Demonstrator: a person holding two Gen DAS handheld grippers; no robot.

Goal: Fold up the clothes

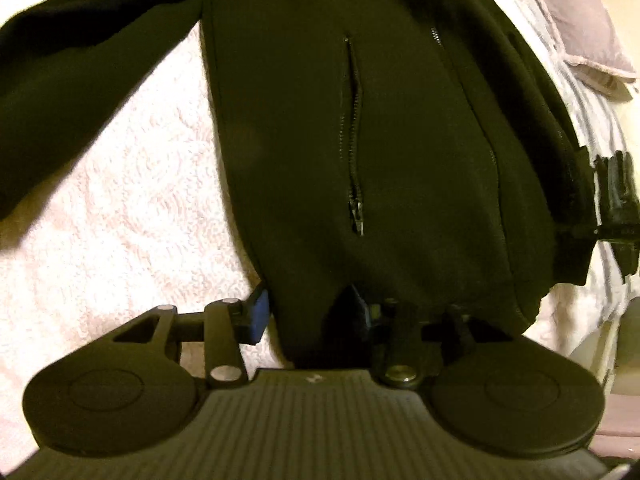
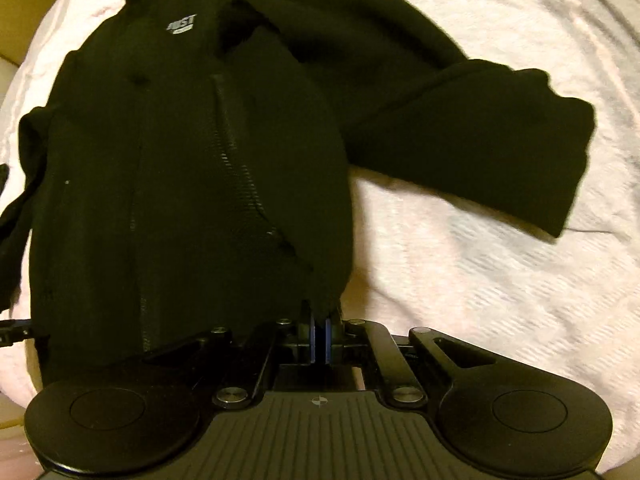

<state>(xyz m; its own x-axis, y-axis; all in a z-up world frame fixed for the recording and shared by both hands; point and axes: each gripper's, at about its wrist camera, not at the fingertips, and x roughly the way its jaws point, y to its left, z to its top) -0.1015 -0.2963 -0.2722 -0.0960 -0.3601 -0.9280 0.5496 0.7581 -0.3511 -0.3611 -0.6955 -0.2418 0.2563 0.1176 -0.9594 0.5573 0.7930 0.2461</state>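
A black zip-up jacket (image 1: 360,120) lies front up on a fluffy white blanket (image 1: 120,200). In the left wrist view its bottom hem runs down between the blue pads of my left gripper (image 1: 310,312), which is shut on a thick bunch of that hem. A pocket zip (image 1: 354,140) sits just ahead of it. In the right wrist view the jacket (image 2: 160,160) shows a small white chest logo (image 2: 181,24), and one sleeve (image 2: 480,140) stretches out to the right. My right gripper (image 2: 320,332) is shut on a thin edge of the jacket's hem. Its dark body (image 1: 614,200) shows at the jacket's right edge.
A lilac pillow (image 1: 580,20) rests on a striped sheet (image 1: 600,128) at the upper right of the left wrist view. The white blanket (image 2: 480,300) spreads wide to the right of the jacket. A brown surface (image 2: 24,20) shows past the blanket's far left edge.
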